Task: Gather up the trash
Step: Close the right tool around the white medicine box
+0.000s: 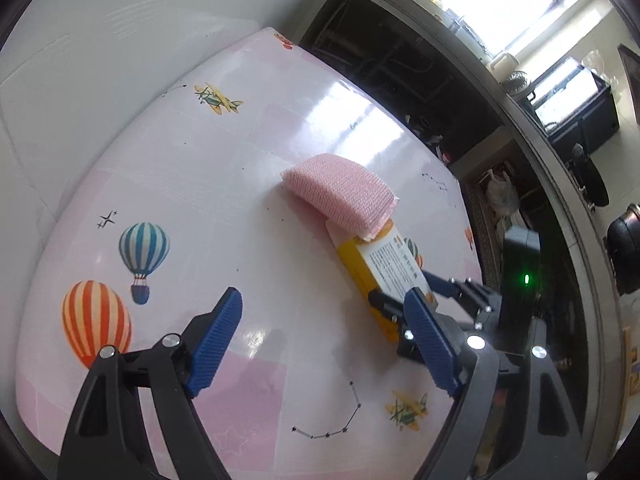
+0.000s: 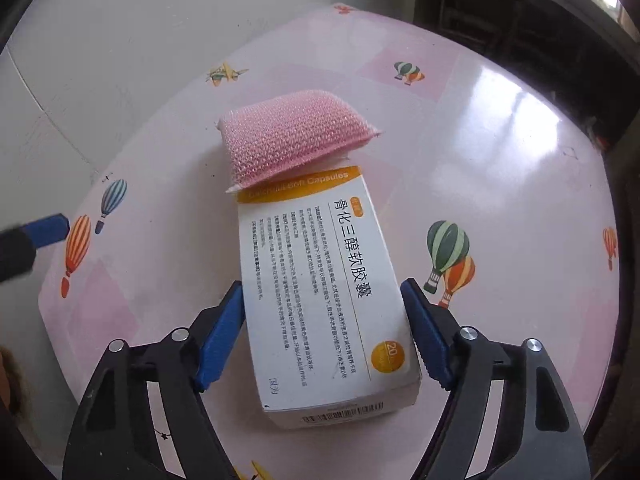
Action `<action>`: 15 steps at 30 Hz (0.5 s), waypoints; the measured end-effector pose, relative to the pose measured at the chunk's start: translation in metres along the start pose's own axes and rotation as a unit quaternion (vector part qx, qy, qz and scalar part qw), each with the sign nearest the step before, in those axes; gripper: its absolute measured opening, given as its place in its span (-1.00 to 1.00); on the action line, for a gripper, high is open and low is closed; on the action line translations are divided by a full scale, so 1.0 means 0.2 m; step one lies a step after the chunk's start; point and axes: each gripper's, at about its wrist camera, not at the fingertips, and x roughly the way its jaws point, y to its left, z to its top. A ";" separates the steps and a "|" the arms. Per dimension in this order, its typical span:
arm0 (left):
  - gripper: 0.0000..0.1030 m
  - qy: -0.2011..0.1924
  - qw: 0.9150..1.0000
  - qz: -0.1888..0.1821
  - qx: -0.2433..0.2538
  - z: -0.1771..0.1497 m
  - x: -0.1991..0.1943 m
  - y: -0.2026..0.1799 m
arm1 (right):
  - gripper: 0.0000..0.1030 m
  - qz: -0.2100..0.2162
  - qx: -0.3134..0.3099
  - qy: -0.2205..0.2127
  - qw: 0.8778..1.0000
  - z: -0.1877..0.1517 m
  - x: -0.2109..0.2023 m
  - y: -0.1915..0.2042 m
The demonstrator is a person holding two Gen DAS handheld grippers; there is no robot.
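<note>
A white and yellow medicine box (image 2: 320, 292) lies on the pink tablecloth. A pink scrub sponge (image 2: 296, 140) rests partly on the box's far end. My right gripper (image 2: 324, 304) has its blue fingers on both long sides of the box, touching or nearly touching it. In the left wrist view the box (image 1: 384, 272) and the sponge (image 1: 340, 192) lie ahead and to the right, with the right gripper (image 1: 404, 300) around the box's near end. My left gripper (image 1: 324, 312) is open and empty above the table, left of the box.
The round table (image 1: 200, 160) has a glossy pink cloth with balloon and plane prints. A white wall (image 1: 100, 40) stands behind it. A dark shelf unit (image 1: 400, 60) and clutter stand past the table's right edge.
</note>
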 end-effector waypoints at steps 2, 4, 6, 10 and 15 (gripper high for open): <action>0.57 -0.001 1.000 -0.002 -0.013 0.04 0.04 -0.02 | 0.39 -0.011 0.005 0.001 1.000 -0.03 -0.04 0.00; 0.57 -0.002 1.000 -0.003 -0.015 0.07 0.08 -0.05 | 0.39 -0.015 0.017 0.000 1.000 -0.09 -0.08 -0.03; 0.57 0.001 1.000 -0.005 -0.016 0.09 0.12 -0.08 | 0.39 -0.025 0.027 0.001 0.999 -0.14 -0.11 -0.05; 0.57 -0.009 1.000 0.012 0.009 0.12 0.18 -0.18 | 0.39 -0.034 0.052 0.008 0.998 -0.29 -0.19 -0.14; 0.57 -0.006 0.995 0.013 0.103 0.18 0.30 -0.35 | 0.39 -0.039 0.073 0.009 0.997 -0.48 -0.30 -0.24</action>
